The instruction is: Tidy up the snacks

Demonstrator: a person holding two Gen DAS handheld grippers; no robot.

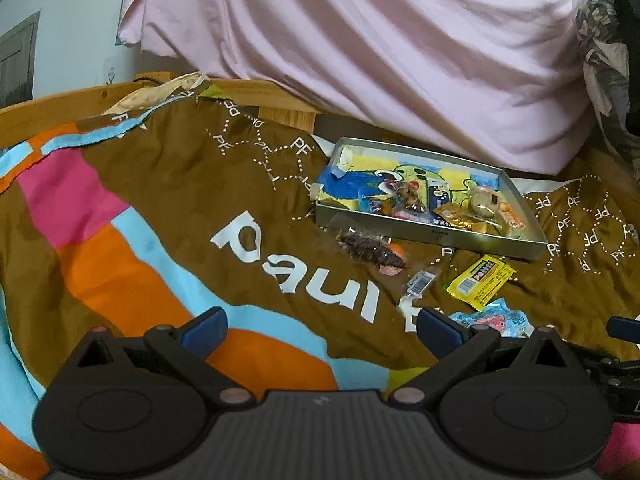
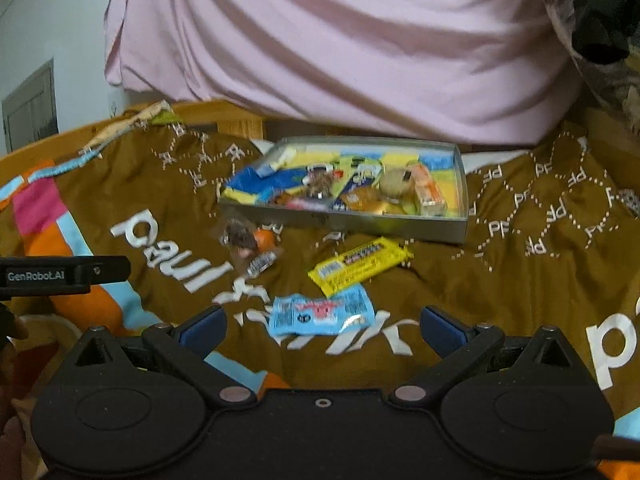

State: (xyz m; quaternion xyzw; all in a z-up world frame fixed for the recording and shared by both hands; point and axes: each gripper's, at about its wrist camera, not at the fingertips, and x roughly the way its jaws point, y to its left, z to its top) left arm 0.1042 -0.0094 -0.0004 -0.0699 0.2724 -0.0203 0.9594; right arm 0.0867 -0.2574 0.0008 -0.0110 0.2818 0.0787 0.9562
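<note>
A shallow metal tin (image 1: pixel 432 236) (image 2: pixel 400 222) with a cartoon lining lies on the brown blanket and holds several wrapped snacks. In front of it lie a yellow candy bar (image 1: pixel 480 278) (image 2: pixel 360 265), a light blue packet (image 2: pixel 322 314) (image 1: pixel 496 320), a dark snack in clear wrap with an orange piece (image 1: pixel 370 250) (image 2: pixel 244 238) and a small clear-wrapped sweet (image 1: pixel 420 282) (image 2: pixel 260 264). My right gripper (image 2: pixel 322 330) is open and empty, with the blue packet between and just beyond its fingertips. My left gripper (image 1: pixel 320 330) is open and empty, left of the snacks.
A brown blanket (image 1: pixel 180 184) with pink, orange and blue patches covers the bed. A pink sheet (image 1: pixel 380 40) hangs behind the tin. A wooden bed frame (image 1: pixel 60 100) runs along the back left. The left gripper's body (image 2: pixel 60 274) shows at the right wrist view's left edge.
</note>
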